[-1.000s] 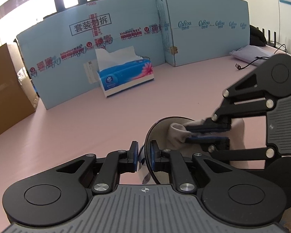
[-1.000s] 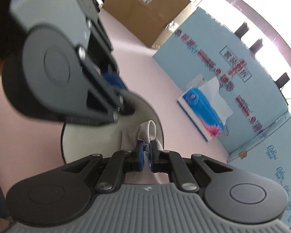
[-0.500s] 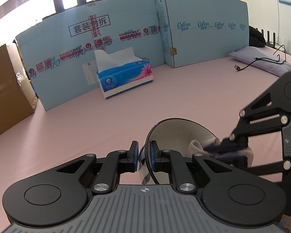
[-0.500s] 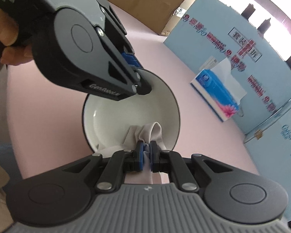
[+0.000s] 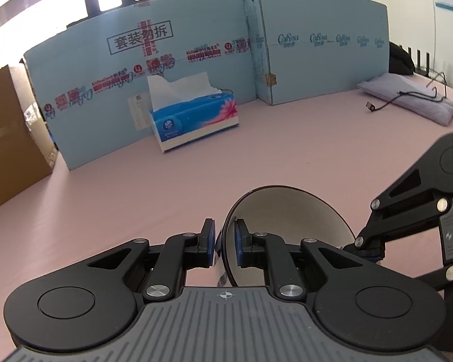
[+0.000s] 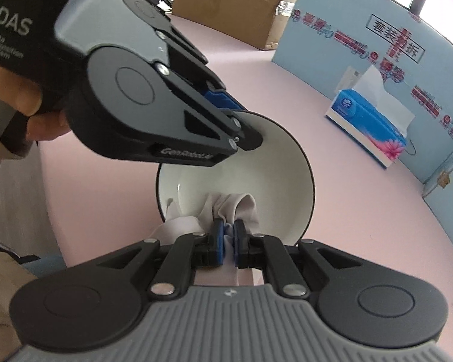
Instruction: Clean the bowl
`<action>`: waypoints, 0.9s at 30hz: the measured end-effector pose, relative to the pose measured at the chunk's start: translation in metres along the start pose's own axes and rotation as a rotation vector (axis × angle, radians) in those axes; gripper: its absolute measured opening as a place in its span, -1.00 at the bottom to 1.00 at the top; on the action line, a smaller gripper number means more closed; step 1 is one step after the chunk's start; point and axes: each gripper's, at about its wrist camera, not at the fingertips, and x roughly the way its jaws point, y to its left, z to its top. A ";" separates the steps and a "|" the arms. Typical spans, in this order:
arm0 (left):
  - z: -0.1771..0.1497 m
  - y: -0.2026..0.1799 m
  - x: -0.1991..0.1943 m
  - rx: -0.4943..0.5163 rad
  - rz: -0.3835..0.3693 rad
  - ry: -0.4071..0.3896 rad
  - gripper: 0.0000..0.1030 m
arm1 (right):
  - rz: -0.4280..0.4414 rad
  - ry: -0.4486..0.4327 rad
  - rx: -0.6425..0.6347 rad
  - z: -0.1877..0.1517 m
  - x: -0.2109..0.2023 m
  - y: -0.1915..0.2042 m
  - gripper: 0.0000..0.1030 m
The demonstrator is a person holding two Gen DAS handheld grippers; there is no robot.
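Note:
A white bowl (image 5: pixel 287 211) with a dark rim stands tilted on the pink table (image 5: pixel 136 187), its inside facing my right gripper. My left gripper (image 5: pixel 225 242) has that rim between its blue pads, which still touch it while the jaws start opening. The right wrist view shows the same gripper (image 6: pixel 247 132) at the far left rim of the bowl (image 6: pixel 241 163). My right gripper (image 6: pixel 229 239) is shut on a bunched grey cloth (image 6: pixel 244 208) that lies against the inner wall by the near rim. In the left wrist view the right gripper (image 5: pixel 367 250) is at the bowl's right edge, and the cloth is hidden.
A blue tissue box (image 5: pixel 193 117) sits in front of blue cardboard panels (image 5: pixel 317 60) at the back. A brown carton (image 6: pixel 235 3) stands at the table's left end. A folded grey bundle with a black cable (image 5: pixel 407 96) lies far right. A hand (image 6: pixel 21 102) holds the left gripper.
My right gripper rolled and drew the cloth back from the middle of the bowl to its near rim. The left gripper and the bowl stayed in place.

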 end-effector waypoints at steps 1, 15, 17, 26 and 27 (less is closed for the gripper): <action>-0.001 0.000 -0.001 -0.021 0.001 -0.003 -0.16 | -0.008 -0.006 0.003 -0.001 0.000 0.001 -0.86; -0.029 -0.013 -0.015 -0.152 0.107 0.064 -0.46 | -0.039 -0.070 0.052 -0.008 -0.006 0.003 -0.86; -0.026 -0.010 -0.014 -0.141 0.099 0.065 -0.51 | -0.042 -0.072 0.045 -0.008 -0.006 0.004 -0.86; -0.017 0.005 -0.013 -0.095 0.044 0.042 -0.74 | -0.031 -0.069 0.019 -0.010 -0.012 0.001 -0.85; -0.015 0.005 -0.013 -0.090 0.042 0.041 -0.74 | -0.031 -0.071 0.013 -0.009 -0.013 0.001 -0.85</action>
